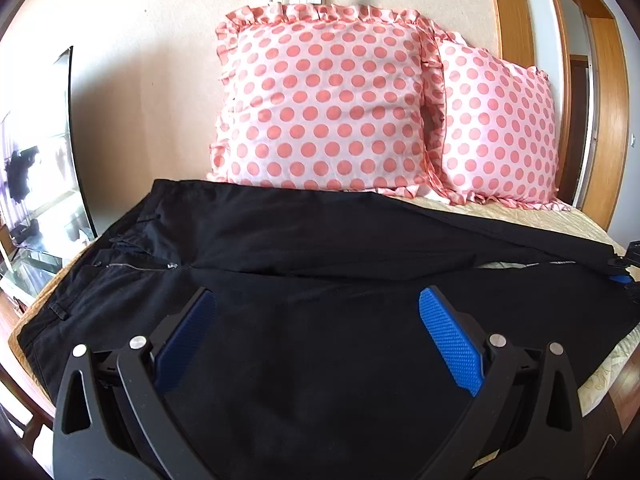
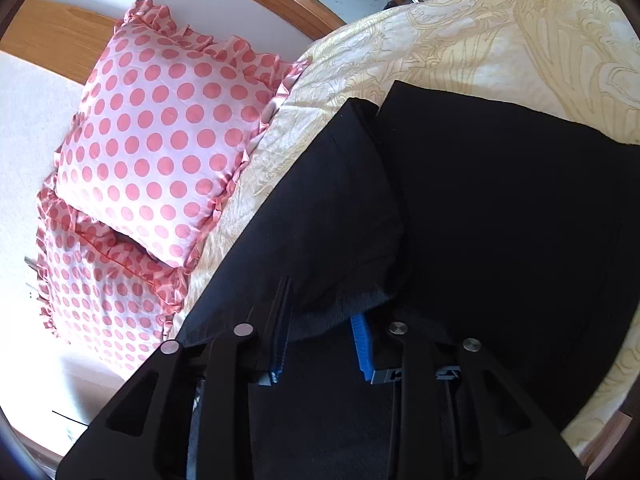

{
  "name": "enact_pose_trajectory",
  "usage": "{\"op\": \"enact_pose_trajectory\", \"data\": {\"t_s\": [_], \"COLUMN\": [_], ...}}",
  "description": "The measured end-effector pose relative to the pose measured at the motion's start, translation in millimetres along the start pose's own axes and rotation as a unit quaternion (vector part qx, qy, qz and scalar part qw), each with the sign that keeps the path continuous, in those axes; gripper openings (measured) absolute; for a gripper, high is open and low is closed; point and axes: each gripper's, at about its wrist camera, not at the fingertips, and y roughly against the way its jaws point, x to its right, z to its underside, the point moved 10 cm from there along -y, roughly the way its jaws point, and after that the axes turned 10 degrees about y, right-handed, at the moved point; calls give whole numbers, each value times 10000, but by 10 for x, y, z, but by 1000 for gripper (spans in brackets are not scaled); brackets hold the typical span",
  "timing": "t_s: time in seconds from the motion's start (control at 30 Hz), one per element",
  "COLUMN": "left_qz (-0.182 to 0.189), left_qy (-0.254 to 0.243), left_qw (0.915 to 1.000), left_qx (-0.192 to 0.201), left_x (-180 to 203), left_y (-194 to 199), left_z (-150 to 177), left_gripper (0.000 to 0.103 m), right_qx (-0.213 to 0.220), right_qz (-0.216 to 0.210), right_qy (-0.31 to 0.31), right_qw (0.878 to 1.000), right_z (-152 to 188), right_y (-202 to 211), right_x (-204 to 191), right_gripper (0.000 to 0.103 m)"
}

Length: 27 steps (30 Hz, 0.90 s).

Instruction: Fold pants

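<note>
At the bottom of the left wrist view, the left gripper (image 1: 316, 320) hangs with its blue ribbed pads (image 1: 450, 344) spread wide, holding nothing, just above the black cotton trousers (image 1: 320, 236). In the right wrist view, the right gripper (image 2: 320, 332) has its jaws partly closed with dark cloth bunched between them; it appears to grip a leg near the cuff, though the contact is half hidden. My reading is that the first fold is in hand — one leg being carried over the other.

The trousers lie flat on the pale yellow patterned bedspread (image 2: 460, 36), their long axis across the left view: waistband and zip at lower left, cuffs towards the right edge. Next, the free claw likely needs to take the matching hem or pin the crotch. Beyond, two pink polka-dot frilled cushions (image 1: 324, 100) lean on the wall.
</note>
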Motion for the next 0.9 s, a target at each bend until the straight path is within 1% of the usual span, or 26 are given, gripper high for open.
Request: {"op": "enact_pose_trajectory", "data": {"t_s": [0.03, 0.07, 0.1, 0.17, 0.23, 0.33, 0.43, 0.5, 0.57, 0.63, 0.7, 0.77, 0.87, 0.9], "left_qz": [74, 154, 287, 606, 772, 800, 731, 635, 466, 266, 180, 158, 95, 11], "left_qy": [56, 120, 213, 449, 616, 688, 590, 475, 345, 134, 41, 101, 420, 565], "left_qw": [9999, 9997, 9990, 9958, 9929, 9920, 9932, 9949, 9969, 9988, 9993, 9991, 9972, 9962], "left_qx": [-67, -144, -261, -519, -669, -695, -692, -622, -532, -382, -331, -386, -617, -662], "left_x": [2, 3, 9, 20, 11, -14, -27, -47, -88, -141, -209, -303, -556, -685], "left_y": [-11, -25, -43, -73, -94, -115, -138, -147, -171, -208, -267, -366, -637, -758], "left_z": [11, 25, 42, 76, 92, 60, 4, -55, -139, -279, -426, -562, -780, -879], "left_gripper": [101, 101, 101, 101, 101, 101, 101, 101, 101, 101, 101, 101, 101, 101], "right_qx": [75, 116, 159, 287, 564, 951, 1107, 1029, 838, 669, 723, 735, 706, 699], "right_qz": [-39, -52, -162, -379, -618, -798, -724, -492, -390, -375, -373, -292, -345, -350], "right_qy": [20, 40, 42, 31, 59, 158, 196, 154, 39, -205, -131, 15, 35, 61], "right_qw": [10000, 9999, 9997, 9989, 9965, 9921, 9910, 9934, 9957, 9968, 9966, 9969, 9969, 9969], "right_z": [-39, -65, -93, -143, -215, -266, -176, -53, 34, 103, 81, 72, 84, 88], "right_y": [-21, -38, -52, -1, 186, 548, 783, 806, 710, 578, 565, 548, 531, 542], "right_x": [-6, -2, -9, -33, -51, -30, 86, 248, 373, 510, 498, 485, 504, 502], "right_gripper": [27, 11, 3, 3, 3, 3, 3, 3, 3, 1, 2, 2, 2, 2]}}
